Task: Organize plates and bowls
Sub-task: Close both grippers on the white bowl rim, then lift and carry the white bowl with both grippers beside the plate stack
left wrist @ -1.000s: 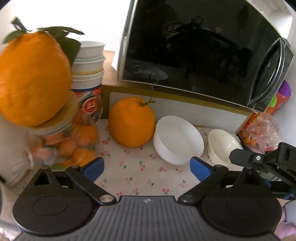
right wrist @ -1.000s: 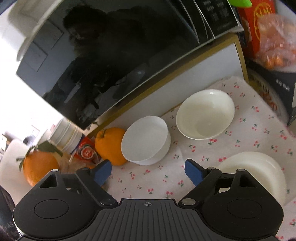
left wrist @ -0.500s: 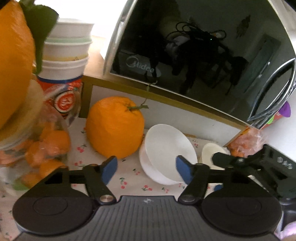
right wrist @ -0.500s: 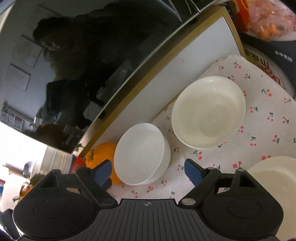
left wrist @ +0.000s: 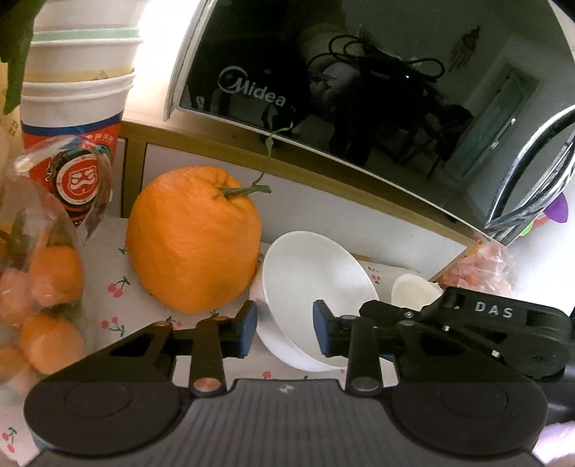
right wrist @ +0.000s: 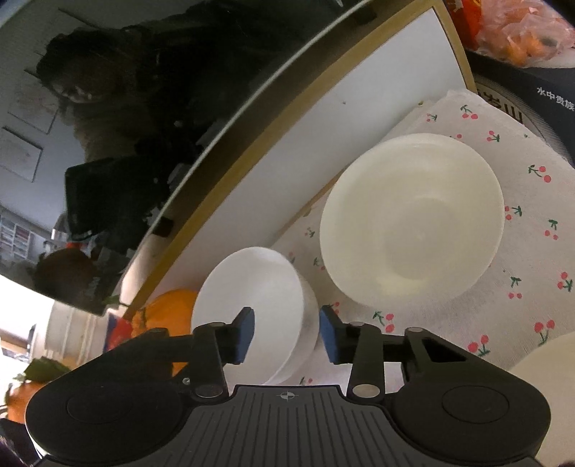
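A white bowl (left wrist: 316, 283) stands on the cherry-print cloth (right wrist: 449, 323) beside a big orange (left wrist: 194, 240). My left gripper (left wrist: 285, 330) straddles the bowl's near left rim. Its jaws are closing and the pads stand a little off the wall. My right gripper (right wrist: 286, 336) straddles the right wall of the same white bowl (right wrist: 251, 287). Its jaws are closing too, with a gap still showing at the inner pad. A cream bowl (right wrist: 413, 222) sits just right of it. A cream plate (right wrist: 550, 363) lies at the lower right.
A black microwave (left wrist: 359, 89) on a white shelf overhangs the back. Stacked paper cups (left wrist: 72, 89) and a bag of small oranges (left wrist: 39, 287) crowd the left. A dark box (right wrist: 532, 93) and a snack bag (right wrist: 521, 32) block the right.
Both grippers have come forward and down onto the white bowl, and both pairs of jaws have narrowed from wide open to a small gap around its rim.
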Motion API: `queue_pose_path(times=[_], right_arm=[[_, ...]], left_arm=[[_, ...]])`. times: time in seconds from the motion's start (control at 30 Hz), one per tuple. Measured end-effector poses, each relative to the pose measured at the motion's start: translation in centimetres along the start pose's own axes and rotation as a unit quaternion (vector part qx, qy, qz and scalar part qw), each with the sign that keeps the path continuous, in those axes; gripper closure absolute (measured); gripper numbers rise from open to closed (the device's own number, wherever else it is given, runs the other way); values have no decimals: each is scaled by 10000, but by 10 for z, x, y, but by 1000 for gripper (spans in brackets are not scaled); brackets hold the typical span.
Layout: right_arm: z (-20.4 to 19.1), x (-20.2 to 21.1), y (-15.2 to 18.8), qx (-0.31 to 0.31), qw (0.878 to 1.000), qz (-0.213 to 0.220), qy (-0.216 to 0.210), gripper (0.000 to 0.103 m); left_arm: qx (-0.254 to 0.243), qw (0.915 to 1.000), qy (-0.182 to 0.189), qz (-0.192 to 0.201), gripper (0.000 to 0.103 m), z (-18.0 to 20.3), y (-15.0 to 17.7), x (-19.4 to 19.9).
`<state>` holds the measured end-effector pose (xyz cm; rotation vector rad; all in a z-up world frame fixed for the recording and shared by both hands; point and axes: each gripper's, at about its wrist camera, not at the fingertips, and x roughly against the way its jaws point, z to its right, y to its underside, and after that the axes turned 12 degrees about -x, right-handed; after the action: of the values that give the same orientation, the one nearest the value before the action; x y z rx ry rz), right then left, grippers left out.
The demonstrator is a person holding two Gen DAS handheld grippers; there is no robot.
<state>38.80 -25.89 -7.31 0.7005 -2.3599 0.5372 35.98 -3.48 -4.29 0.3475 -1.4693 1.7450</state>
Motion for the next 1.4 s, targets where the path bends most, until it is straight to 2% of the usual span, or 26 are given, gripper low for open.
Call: queue_pose_path(times=[0.3, 0.53, 0.8, 1.4], right_arm=[[7, -13, -2, -13, 9998, 72, 178, 87], [-4, 4, 6, 387, 9989, 214, 172, 87], [-14, 21, 11, 401, 9988, 270, 117, 87], [-28, 96, 30, 492, 9978, 433, -36, 86]], left_arm=[[9, 9999, -112, 65, 89, -6, 4, -4], [-103, 9997, -169, 138, 90, -1, 6, 16], [-169, 9994, -199, 214, 90, 5, 5, 41], [-287, 9991, -180, 274, 90, 32, 7, 90]])
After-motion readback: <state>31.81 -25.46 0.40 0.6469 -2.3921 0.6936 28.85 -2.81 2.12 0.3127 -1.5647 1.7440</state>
